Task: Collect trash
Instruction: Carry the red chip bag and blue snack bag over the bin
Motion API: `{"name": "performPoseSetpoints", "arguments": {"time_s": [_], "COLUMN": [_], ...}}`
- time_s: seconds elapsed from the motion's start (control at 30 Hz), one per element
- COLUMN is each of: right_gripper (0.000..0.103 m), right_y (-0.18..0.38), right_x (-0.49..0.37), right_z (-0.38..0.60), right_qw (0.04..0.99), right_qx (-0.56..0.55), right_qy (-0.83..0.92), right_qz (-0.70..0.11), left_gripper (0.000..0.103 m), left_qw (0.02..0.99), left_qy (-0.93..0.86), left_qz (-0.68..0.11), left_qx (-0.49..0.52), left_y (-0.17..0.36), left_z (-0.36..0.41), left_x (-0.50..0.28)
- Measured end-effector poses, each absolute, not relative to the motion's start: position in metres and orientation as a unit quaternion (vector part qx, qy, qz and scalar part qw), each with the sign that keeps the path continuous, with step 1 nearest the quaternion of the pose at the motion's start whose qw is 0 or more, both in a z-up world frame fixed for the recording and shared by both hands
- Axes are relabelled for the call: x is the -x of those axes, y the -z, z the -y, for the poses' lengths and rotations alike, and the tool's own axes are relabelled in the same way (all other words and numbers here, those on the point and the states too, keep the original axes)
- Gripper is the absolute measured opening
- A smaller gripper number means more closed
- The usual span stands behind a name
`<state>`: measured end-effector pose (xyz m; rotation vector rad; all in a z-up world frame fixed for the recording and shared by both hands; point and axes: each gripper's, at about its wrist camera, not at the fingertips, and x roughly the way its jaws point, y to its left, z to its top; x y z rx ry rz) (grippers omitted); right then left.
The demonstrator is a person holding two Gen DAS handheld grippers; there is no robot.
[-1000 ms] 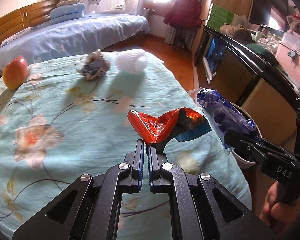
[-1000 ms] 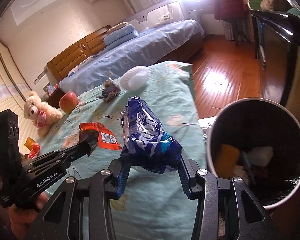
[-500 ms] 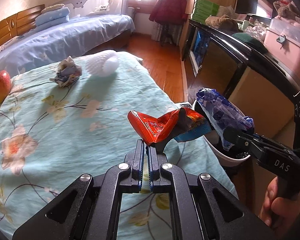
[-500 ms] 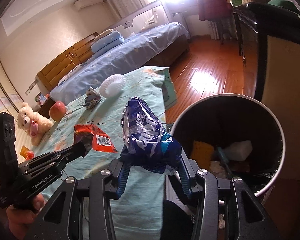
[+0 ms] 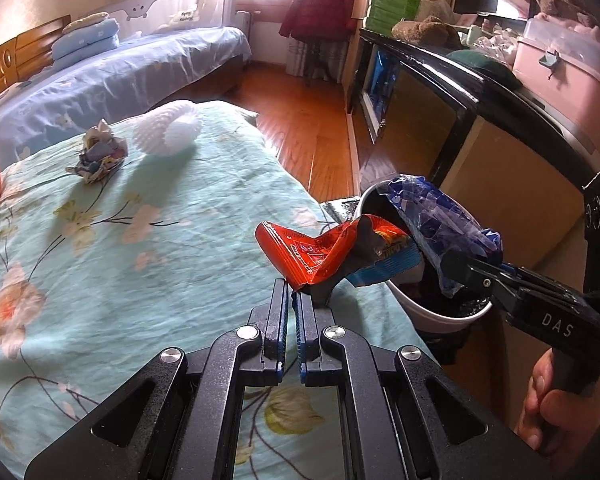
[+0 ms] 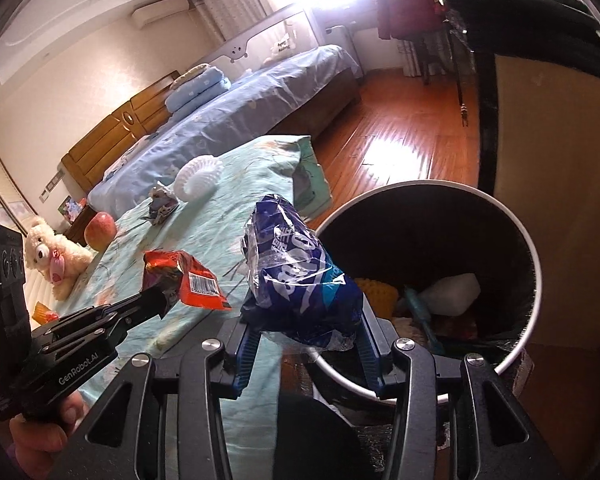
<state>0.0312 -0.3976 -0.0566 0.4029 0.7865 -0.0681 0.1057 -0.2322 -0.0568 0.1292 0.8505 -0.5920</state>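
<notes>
Left gripper (image 5: 292, 295) pinching red wrapper (image 5: 312, 254) just beside bin (image 6: 496, 208) rim; right gripper (image 6: 306, 334) clamps blue wrapper (image 6: 300, 280) at the rim; both nearer the bin than before

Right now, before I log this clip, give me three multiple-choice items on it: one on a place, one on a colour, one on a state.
1. Where does the crumpled paper wad lie?
A. in the bin
B. on the floral bedspread, beside the white foam net
C. on the floor

2. What colour is the wrapper in the left gripper?
A. red-orange
B. green
C. white

3. How is the blue wrapper?
A. lying in the bin
B. flat on the bed
C. held in the right gripper, near the bin

Answers: B, both rest on the bedspread; A, the red-orange wrapper sits between shut jaws; C, the jaws clasp it beside the rim.
</notes>
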Motion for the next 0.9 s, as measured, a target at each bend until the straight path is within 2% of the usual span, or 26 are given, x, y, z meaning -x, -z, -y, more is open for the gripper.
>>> {"name": "performPoseSetpoints", "arguments": {"time_s": [0.9], "right_gripper": [0.045], "right_y": [0.064], "right_x": [-0.021], "right_z": [0.44], "right_qw": [0.894], "right_qx": [-0.211], "right_qy": [0.08], "right_qz": [-0.387], "left_gripper": [0.003], "left_qw": [0.848], "left_qy": [0.322], "left_qz": [-0.41], "left_qx": [-0.098], "left_y": [0.063], "left_z": [0.29], "left_x": [-0.105]}}
